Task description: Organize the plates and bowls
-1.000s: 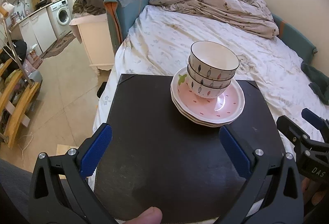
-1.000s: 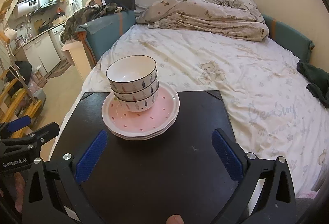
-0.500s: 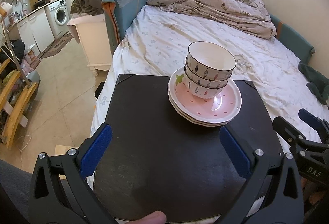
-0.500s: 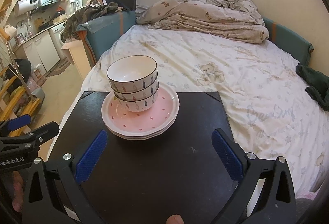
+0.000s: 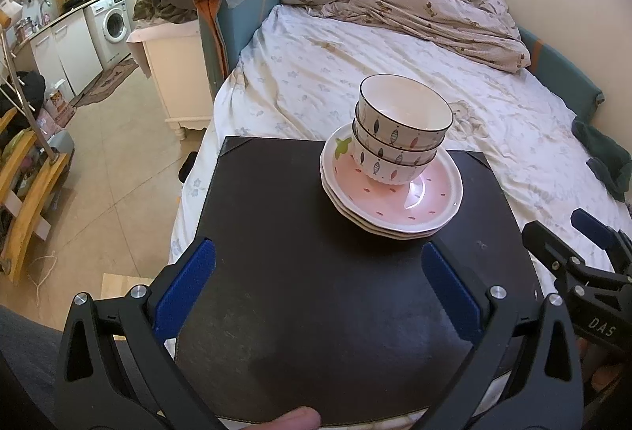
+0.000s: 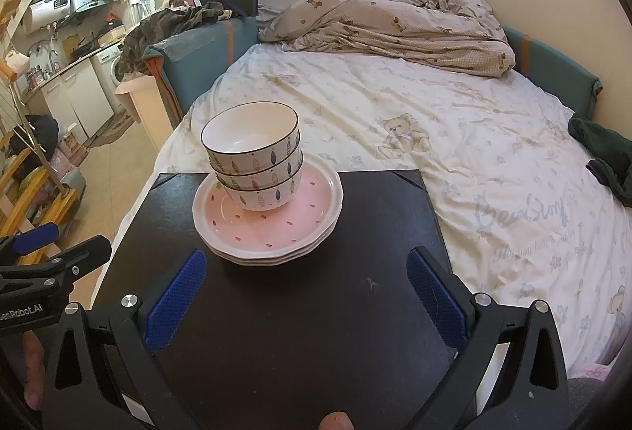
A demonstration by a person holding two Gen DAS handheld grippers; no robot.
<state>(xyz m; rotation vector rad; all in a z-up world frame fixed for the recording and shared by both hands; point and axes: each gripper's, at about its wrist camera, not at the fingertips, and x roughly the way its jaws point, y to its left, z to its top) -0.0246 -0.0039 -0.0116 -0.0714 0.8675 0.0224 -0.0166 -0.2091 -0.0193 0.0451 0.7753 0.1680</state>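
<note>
I see three nested bowls (image 5: 403, 138) sitting in the top pink plate (image 5: 410, 201) of a plate stack on the black desk (image 5: 316, 303). My left tool (image 5: 318, 284) and right tool (image 6: 304, 291) both gape wide, empty, near the stack.

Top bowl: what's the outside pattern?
White top bowl with small leaf-like motifs and a dark rim; right wrist view shows it best.

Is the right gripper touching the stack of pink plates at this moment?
Apart. In the right wrist view, bare black mat shows between the open right gripper and the pink plates, whose near rim lies beyond both fingertips.
</note>
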